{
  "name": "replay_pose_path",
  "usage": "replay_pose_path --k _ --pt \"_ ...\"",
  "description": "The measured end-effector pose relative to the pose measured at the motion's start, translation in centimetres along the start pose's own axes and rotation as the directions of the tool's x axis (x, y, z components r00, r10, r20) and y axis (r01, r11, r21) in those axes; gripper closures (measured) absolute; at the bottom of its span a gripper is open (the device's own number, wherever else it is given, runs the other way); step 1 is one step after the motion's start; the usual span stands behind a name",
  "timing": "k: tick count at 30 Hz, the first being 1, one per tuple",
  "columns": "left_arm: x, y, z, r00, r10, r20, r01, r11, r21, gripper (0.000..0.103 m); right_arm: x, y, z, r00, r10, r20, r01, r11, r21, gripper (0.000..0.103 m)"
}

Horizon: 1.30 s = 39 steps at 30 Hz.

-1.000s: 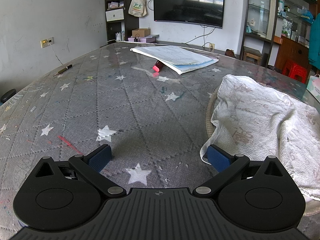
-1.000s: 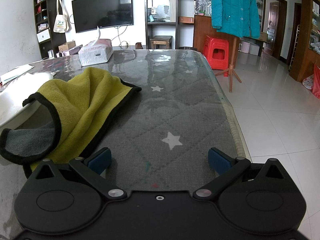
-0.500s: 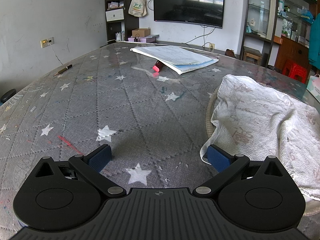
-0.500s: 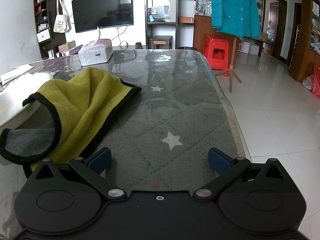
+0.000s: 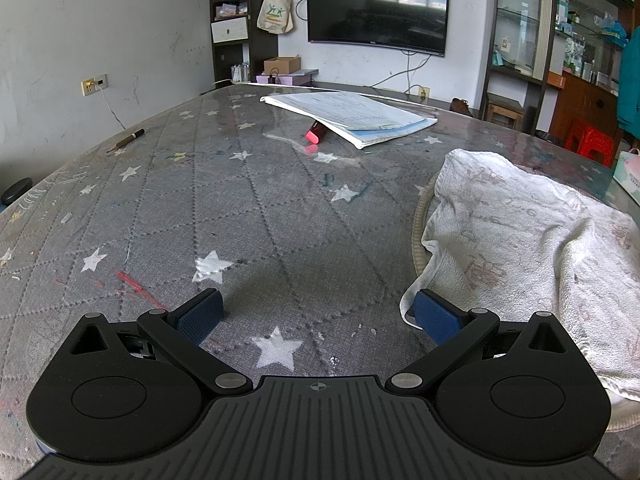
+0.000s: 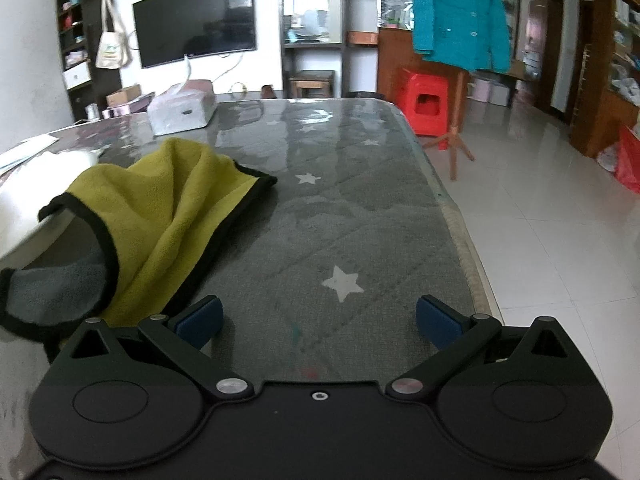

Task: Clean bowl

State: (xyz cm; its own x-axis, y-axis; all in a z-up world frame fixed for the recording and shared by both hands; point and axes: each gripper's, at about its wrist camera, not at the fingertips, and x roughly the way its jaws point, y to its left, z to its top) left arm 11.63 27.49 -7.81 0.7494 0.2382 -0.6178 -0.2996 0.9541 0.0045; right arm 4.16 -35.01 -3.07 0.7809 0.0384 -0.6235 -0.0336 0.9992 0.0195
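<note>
Table (image 5: 280, 216): large, grey quilted cover with white stars under a glossy clear sheet; fills both views.

White towel (image 5: 520, 240): draped in a heap at the right of the left wrist view, covering most of the bowl (image 5: 418, 220). Only a pale curved rim shows at the towel's left edge. In the right wrist view a white curved shape at far left, under a yellow cloth (image 6: 160, 208) with black trim, is probably the same bowl; cannot confirm.

Left gripper (image 5: 318, 314): low over the table, jaws wide apart, holding nothing. Its right pad touches or just overlaps the towel's near corner.

Right gripper (image 6: 318, 314): also spread wide and empty, with the yellow cloth just beside its left pad.

Risks, as judged:
- Pulling the towel could drag or tip the bowl beneath, since the cloth hangs over the rim.
- The glossy sheet looks slick; a bowl wiped without being steadied may slide.
- The right gripper sits near the table's edge (image 6: 460, 232), with tiled floor below; a cloth swept that way could fall.
- Pinching a single thin fold could let the cloth slip free.

Writing: the tote bag (image 5: 275, 14) on the wall has a printed logo and the papers (image 5: 352, 118) carry print, both too small to read. No brand legible on the television (image 5: 378, 8).
</note>
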Motion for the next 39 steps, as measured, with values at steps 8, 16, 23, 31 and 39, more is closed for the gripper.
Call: replay_pose_path --k 8,16,23,31,39 --pt "0.01 -0.02 0.00 1.000 0.000 0.000 0.000 1.000 0.000 0.000 -0.16 -0.14 -0.26 1.000 -0.001 0.002 0.001 1.000 0.001 0.000" --pt "0.03 -0.02 0.00 1.000 0.000 0.000 0.000 1.000 0.000 0.000 -0.21 -0.11 -0.20 1.000 -0.001 0.002 0.001 1.000 0.001 0.000" --pt "0.02 0.01 0.00 1.000 0.000 0.000 0.000 1.000 0.000 0.000 -0.22 -0.12 -0.21 1.000 -0.001 0.002 0.001 1.000 0.001 0.000" --pt "0.02 0.00 0.00 1.000 0.000 0.000 0.000 1.000 0.000 0.000 -0.22 -0.12 -0.20 1.000 -0.001 0.002 0.001 1.000 0.001 0.000" --pt "0.02 0.00 0.00 1.000 0.000 0.000 0.000 1.000 0.000 0.000 -0.21 -0.11 -0.20 1.000 -0.001 0.002 0.001 1.000 0.001 0.000"
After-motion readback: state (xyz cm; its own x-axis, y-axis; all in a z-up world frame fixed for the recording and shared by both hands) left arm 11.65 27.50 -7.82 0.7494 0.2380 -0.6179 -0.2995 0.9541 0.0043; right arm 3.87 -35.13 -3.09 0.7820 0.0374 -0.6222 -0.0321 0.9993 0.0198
